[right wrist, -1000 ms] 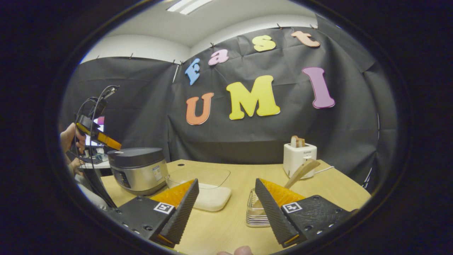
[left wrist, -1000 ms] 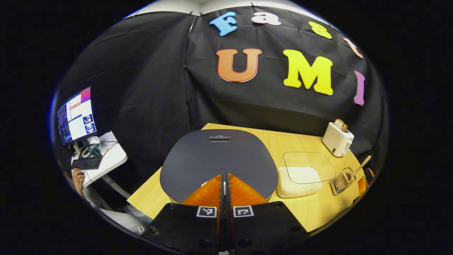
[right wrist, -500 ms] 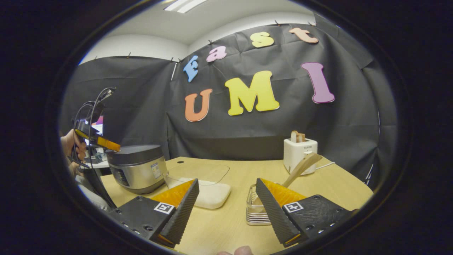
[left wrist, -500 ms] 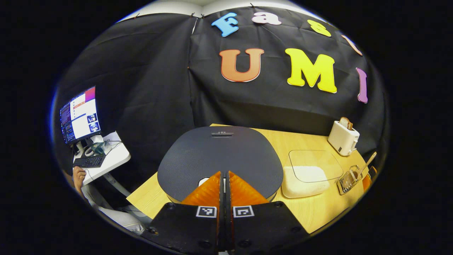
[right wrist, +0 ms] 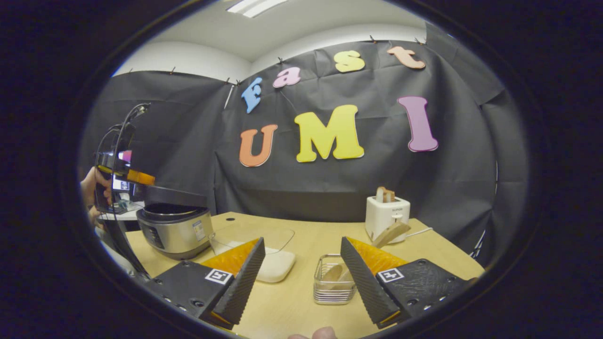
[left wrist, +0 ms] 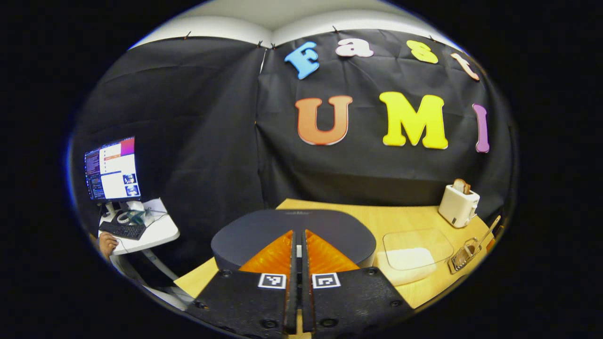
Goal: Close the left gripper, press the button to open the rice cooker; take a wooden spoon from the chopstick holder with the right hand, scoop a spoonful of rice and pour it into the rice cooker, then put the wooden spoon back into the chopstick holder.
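The rice cooker (right wrist: 173, 226) lid has just popped ajar at the counter's (right wrist: 301, 292) left end, so the press apparently worked. Left tongs (left wrist: 297, 240) stay pressed together above it; right tongs (right wrist: 301, 263) gape, nearing the wooden spoon (right wrist: 388, 233) in its chopstick holder (right wrist: 333, 285).

A white toaster (right wrist: 387, 216) with bread slices (right wrist: 385, 193) in its slots stands at the far right of a light wooden table (right wrist: 301, 245). Off to the far left, a lit monitor (left wrist: 112, 168) and dark keyboard (left wrist: 123, 230) sit on a small white stand (left wrist: 153, 232).
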{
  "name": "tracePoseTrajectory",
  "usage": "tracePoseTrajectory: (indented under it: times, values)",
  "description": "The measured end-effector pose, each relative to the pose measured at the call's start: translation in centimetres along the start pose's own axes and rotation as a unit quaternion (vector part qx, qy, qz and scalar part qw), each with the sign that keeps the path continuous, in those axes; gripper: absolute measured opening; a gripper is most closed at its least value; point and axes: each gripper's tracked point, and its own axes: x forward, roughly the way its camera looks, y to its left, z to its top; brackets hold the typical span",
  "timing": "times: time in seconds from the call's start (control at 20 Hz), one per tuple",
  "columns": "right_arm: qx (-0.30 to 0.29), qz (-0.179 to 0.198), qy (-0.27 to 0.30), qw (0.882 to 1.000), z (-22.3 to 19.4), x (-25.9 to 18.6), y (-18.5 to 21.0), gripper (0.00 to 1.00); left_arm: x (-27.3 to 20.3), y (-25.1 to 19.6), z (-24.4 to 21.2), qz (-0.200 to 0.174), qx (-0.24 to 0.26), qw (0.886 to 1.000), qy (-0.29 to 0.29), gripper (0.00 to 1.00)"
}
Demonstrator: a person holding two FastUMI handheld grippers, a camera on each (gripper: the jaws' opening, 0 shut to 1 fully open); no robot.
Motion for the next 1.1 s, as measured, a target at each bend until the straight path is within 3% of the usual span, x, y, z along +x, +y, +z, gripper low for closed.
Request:
tracePoseTrajectory:
  times: [0.05, 0.1, 0.15, 0.3, 0.35, 0.4, 0.55, 0.6, 0.8, 0.9, 1.0, 1.05, 1.1]
  values:
    - [-0.001, -0.001, -0.002, 1.0, 0.3, -0.2, 0.0, 0.96, 0.4, -0.4, 1.3, -0.009, -0.003, 1.0, -0.017, 0.15]
    - [-0.003, -0.004, -0.006, 1.0, 0.7, -0.5, -0.1, 0.92, 0.8, -0.8, 2.7, -0.014, -0.003, 0.999, -0.034, 0.32]
    - [-0.005, -0.008, -0.008, 1.0, 1.1, -0.9, -0.4, 0.96, 1.1, -1.0, 3.9, -0.017, 0.002, 0.999, -0.051, 0.37]
    - [-0.003, -0.013, -0.011, 1.0, 1.6, -1.5, -0.8, 0.92, 2.8, -0.6, 8.2, 0.008, 0.039, 0.993, -0.11, 0.95]
    - [-0.001, -0.015, -0.013, 1.0, 1.9, -1.8, -0.9, 0.96, 3.0, -0.5, 9.7, 0.016, 0.046, 0.99, -0.131, 0.94]
    - [0.0, -0.02, -0.015, 1.0, 2.1, -2.0, -1.2, 0.96, 3.1, -0.6, 11.1, 0.019, 0.046, 0.988, -0.147, 0.99]
    - [-0.008, -0.036, -0.019, 0.999, 2.6, -2.6, -1.9, 0.96, 2.8, -0.5, 12.3, 0.022, 0.025, 0.987, -0.157, 0.99]
    - [-0.007, -0.039, -0.02, 0.999, 2.8, -2.7, -1.9, 0.92, 2.4, -0.5, 12.3, 0.019, 0.017, 0.987, -0.157, 0.95]
    - [-0.012, -0.048, -0.015, 0.999, 2.8, -2.8, -2.1, 0.96, 0.3, -0.2, 10.0, 0.015, 0.015, 0.992, -0.125, 1.0]
    - [-0.009, -0.049, -0.01, 0.999, 2.7, -2.7, -2.1, 0.92, -1.1, -0.7, 8.8, 0.005, 0.011, 0.994, -0.113, 0.99]
    - [-0.009, -0.051, -0.003, 0.999, 2.6, -2.8, -2.3, 0.96, -2.6, -0.8, 7.8, 0.002, 0.011, 0.994, -0.111, 0.99]
    - [-0.011, -0.053, -0.001, 0.999, 2.6, -2.9, -2.7, 0.92, -3.2, -1.1, 7.3, 0.0, 0.01, 0.994, -0.11, 0.95]
    - [-0.014, -0.057, -0.001, 0.998, 2.6, -3.0, -3.0, 0.96, -3.8, -1.3, 6.8, -0.003, 0.01, 0.994, -0.108, 0.99]
